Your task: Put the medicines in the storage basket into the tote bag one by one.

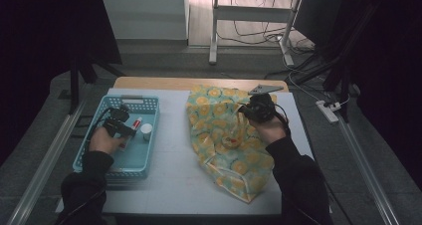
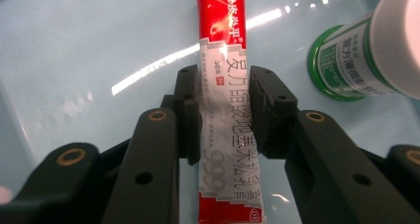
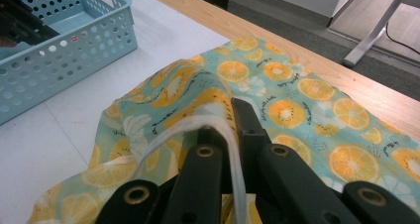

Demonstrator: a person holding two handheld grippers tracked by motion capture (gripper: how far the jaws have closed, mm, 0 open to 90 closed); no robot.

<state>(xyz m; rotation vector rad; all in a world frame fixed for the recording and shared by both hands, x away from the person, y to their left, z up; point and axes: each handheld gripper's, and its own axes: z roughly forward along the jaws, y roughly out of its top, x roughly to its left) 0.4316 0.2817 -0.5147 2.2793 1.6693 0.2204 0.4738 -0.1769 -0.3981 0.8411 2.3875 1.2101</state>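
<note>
In the left gripper view a red and white tube [image 2: 223, 30] lies flat on the blue basket floor, and my left gripper [image 2: 224, 80] has both pads against its sides. From above, that gripper [image 1: 124, 128] reaches into the blue basket [image 1: 107, 103] beside the tube [image 1: 137, 121]. My right gripper [image 3: 225, 115] is shut on a white strap [image 3: 168, 135] and the edge of a teal bag printed with orange slices [image 3: 307, 90], lifting that edge. From above, the right gripper [image 1: 249, 113] holds up the near-top edge of the bag [image 1: 234, 160].
A green and white bottle with a white cap [image 2: 366, 50] lies in the basket right of the tube, also seen from above [image 1: 146, 132]. A white mat [image 1: 174, 135] covers the wooden table [image 1: 149, 82]. Something orange-red [image 1: 231, 141] sits at the bag's mouth.
</note>
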